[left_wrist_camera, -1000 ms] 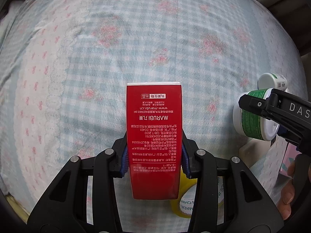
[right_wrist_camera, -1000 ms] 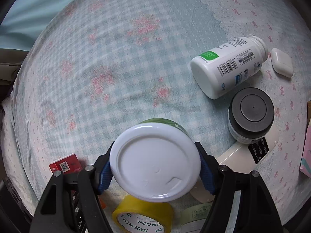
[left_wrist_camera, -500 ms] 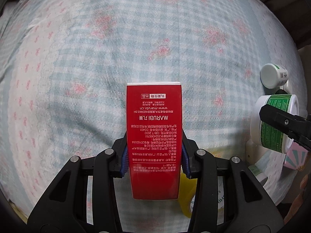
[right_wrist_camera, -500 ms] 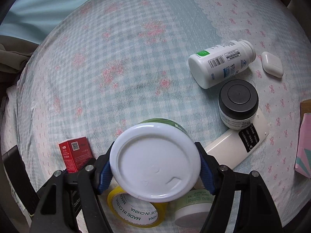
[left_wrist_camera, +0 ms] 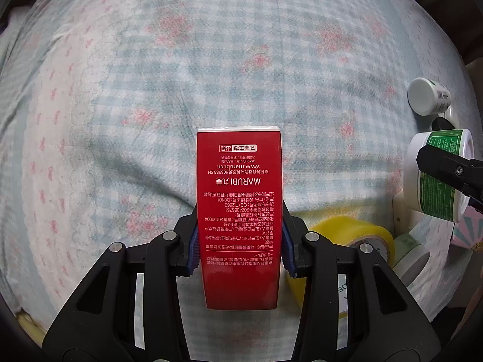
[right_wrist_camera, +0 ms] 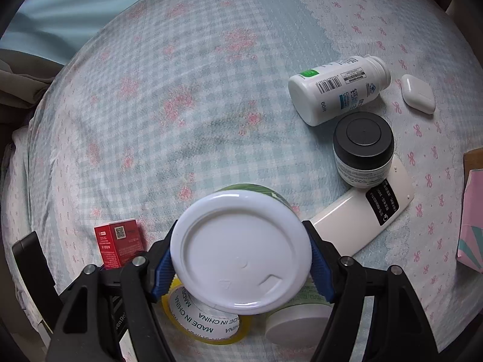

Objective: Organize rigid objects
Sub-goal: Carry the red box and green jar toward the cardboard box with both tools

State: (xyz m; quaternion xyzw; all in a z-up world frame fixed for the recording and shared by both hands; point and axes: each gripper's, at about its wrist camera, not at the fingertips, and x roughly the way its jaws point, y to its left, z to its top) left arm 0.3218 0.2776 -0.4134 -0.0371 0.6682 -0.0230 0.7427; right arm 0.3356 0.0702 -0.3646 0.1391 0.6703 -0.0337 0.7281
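Note:
My left gripper (left_wrist_camera: 240,249) is shut on a red box (left_wrist_camera: 238,199) with white print, held upright above the checked bedsheet (left_wrist_camera: 181,75). The same red box (right_wrist_camera: 116,241) shows at the lower left of the right wrist view. My right gripper (right_wrist_camera: 241,259) is shut on a green-labelled jar with a white lid (right_wrist_camera: 241,250), its blue pads pressing on both sides of the lid. That jar (left_wrist_camera: 437,178) hangs at the right edge of the left wrist view, crossed by a black finger (left_wrist_camera: 452,170).
Under the jar lie a yellow tape roll (right_wrist_camera: 205,321) and a pale green jar (right_wrist_camera: 299,316). To the right are a white remote-shaped object (right_wrist_camera: 362,220), a black-lidded jar (right_wrist_camera: 363,147), a white pill bottle (right_wrist_camera: 338,89) on its side, an earbud case (right_wrist_camera: 418,93) and a pink box (right_wrist_camera: 471,226).
The left gripper has carried the red box sideways, away from the right gripper. The right gripper has risen slightly with the jar, so more of the items below it show.

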